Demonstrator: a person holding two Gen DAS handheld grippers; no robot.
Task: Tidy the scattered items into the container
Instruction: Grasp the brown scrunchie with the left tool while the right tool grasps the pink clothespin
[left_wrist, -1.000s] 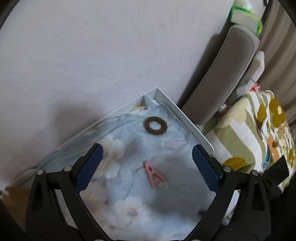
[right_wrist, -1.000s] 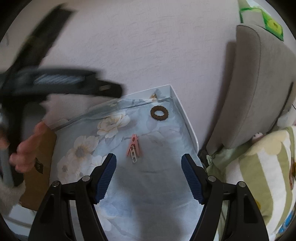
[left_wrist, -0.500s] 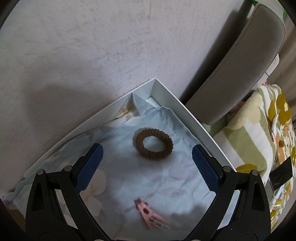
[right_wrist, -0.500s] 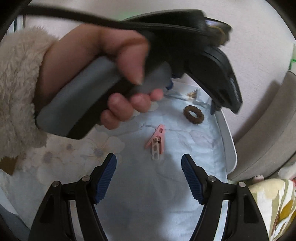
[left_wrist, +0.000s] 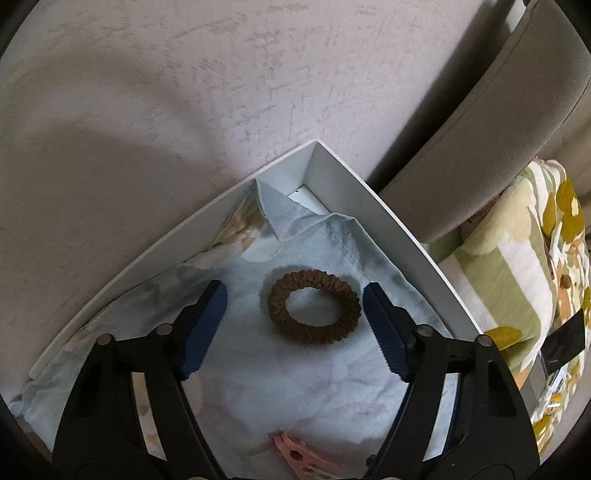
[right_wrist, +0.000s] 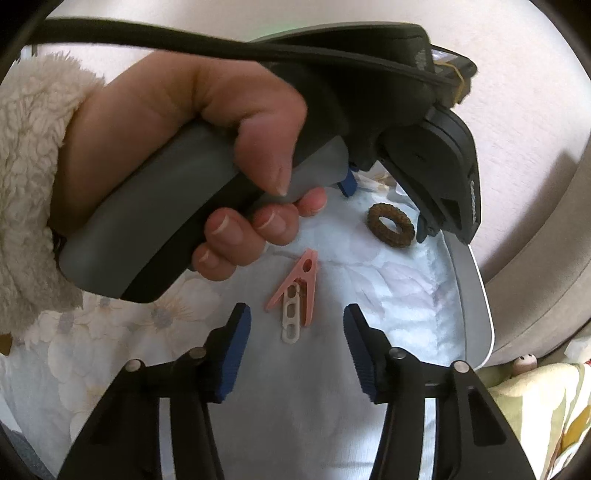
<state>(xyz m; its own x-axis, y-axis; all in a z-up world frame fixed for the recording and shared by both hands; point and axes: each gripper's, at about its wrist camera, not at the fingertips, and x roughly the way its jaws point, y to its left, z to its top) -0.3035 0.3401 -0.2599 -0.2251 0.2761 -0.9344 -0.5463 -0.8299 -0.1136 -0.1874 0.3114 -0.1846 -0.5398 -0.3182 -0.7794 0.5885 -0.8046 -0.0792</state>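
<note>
A brown hair tie (left_wrist: 314, 307) lies on the pale blue floral cloth (left_wrist: 295, 376) near the far corner of the white tray (left_wrist: 388, 214). My left gripper (left_wrist: 295, 310) is open with a finger on each side of the hair tie, low over the cloth. The hair tie also shows in the right wrist view (right_wrist: 389, 223), with the left gripper (right_wrist: 384, 206) around it. A pink clothespin (right_wrist: 295, 295) lies on the cloth just ahead of my open right gripper (right_wrist: 297, 339). Its tip shows in the left wrist view (left_wrist: 303, 456).
A grey cushion (left_wrist: 472, 140) leans against the wall right of the tray. A green and yellow patterned blanket (left_wrist: 524, 280) lies beside it. The hand in a fleece sleeve (right_wrist: 33, 192) holding the left gripper fills the upper left of the right wrist view.
My left gripper has moved forward and down until its fingers straddle the hair tie. My right gripper has moved closer to the clothespin.
</note>
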